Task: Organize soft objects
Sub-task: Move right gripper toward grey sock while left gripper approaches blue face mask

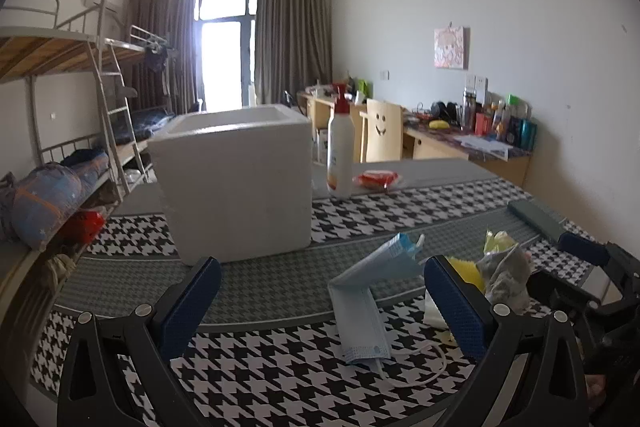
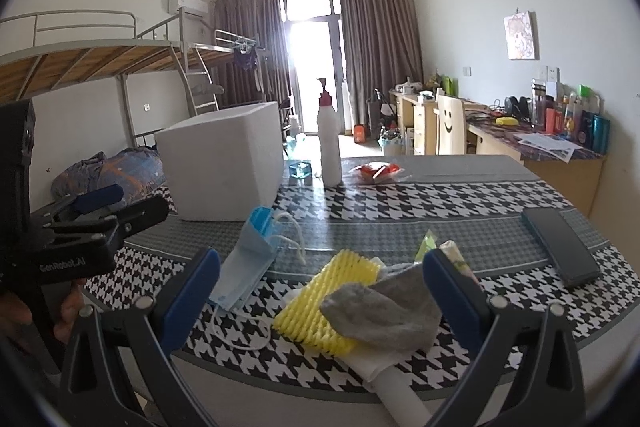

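Observation:
A folded blue face mask [image 1: 366,297] [image 2: 250,259] lies on the houndstooth tablecloth [image 1: 280,379] [image 2: 420,195], between the wide-open fingers of my left gripper [image 1: 320,303]. A yellow foam net [image 2: 326,301] [image 1: 466,269], a grey sock [image 2: 386,307] [image 1: 506,277] and a white roll [image 2: 394,385] lie in a pile between the open fingers of my right gripper [image 2: 320,297]. The white foam box [image 1: 236,179] [image 2: 224,163] stands open-topped behind the mask. My right gripper shows at the right edge of the left wrist view, my left gripper at the left edge of the right wrist view.
A white pump bottle [image 1: 339,147] [image 2: 329,143] and a red packet [image 1: 378,179] [image 2: 376,171] stand behind the box. A dark phone [image 2: 560,245] [image 1: 536,219] lies at the right. Bunk beds [image 1: 60,107] at the left, desks and a chair [image 1: 382,135] along the right wall.

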A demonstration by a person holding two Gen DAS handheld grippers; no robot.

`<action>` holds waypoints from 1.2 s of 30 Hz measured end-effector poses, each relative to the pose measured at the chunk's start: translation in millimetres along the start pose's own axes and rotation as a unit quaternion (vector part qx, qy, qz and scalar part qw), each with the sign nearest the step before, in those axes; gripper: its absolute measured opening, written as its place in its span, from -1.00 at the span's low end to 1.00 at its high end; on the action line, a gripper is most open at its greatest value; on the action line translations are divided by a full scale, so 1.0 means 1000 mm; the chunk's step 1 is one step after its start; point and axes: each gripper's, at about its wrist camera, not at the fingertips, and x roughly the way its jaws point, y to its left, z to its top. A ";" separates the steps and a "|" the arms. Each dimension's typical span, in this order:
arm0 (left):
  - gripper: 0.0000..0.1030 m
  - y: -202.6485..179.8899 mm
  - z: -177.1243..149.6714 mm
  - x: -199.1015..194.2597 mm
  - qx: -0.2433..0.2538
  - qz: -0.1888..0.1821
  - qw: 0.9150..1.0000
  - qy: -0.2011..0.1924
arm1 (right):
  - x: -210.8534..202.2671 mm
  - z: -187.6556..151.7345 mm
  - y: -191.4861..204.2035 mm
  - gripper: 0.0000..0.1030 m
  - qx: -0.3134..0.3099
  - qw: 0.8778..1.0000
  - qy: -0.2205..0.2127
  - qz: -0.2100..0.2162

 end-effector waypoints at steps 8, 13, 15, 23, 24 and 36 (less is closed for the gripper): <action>0.98 -0.005 -0.005 0.020 -0.002 -0.016 0.999 0.034 | 0.008 -0.005 -0.011 0.99 0.011 1.000 0.019 -0.009; 0.98 -0.011 -0.005 0.030 0.009 -0.013 0.999 0.047 | 0.011 -0.006 -0.017 0.99 0.016 0.999 0.027 -0.014; 0.98 -0.012 -0.004 0.032 0.011 -0.016 0.999 0.048 | 0.013 -0.007 -0.018 0.99 0.016 0.999 0.029 -0.017; 0.98 -0.019 0.002 0.042 0.035 -0.032 0.997 0.059 | 0.015 -0.010 -0.023 0.99 0.015 0.999 0.042 -0.023; 0.98 -0.020 0.003 0.045 0.037 -0.037 0.996 0.066 | 0.015 -0.010 -0.024 0.99 0.016 0.999 0.042 -0.024; 0.98 -0.040 0.004 0.071 0.073 -0.057 0.991 0.093 | 0.024 -0.008 -0.040 0.99 0.033 0.997 0.060 -0.027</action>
